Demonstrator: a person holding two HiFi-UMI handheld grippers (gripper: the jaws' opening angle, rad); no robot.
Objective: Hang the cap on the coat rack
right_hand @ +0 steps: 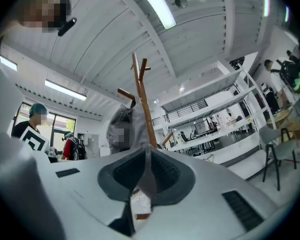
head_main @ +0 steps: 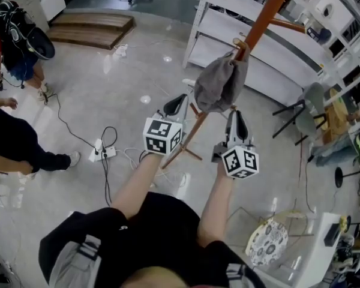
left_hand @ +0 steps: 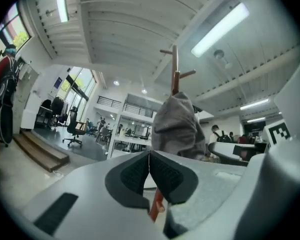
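The grey cap (head_main: 219, 83) hangs on a peg of the brown coat rack (head_main: 265, 17). It droops down beside the pole, and the peg alone seems to hold it up. I think the hanging is done.

The left tongs (head_main: 177, 102) sit just below the cap, to the pole's left. They are closed tight with nothing in them. The right tongs (head_main: 235, 120) sit just below the cap on the other side of the pole. They are almost closed, with only a thin slit, and they hold nothing. Neither one touches the cap, so it looks let go on purpose.

No box, bag or basket is in use near the coat rack. Some white shelves (head_main: 228, 23) stand behind it. I cannot tell what is on them.
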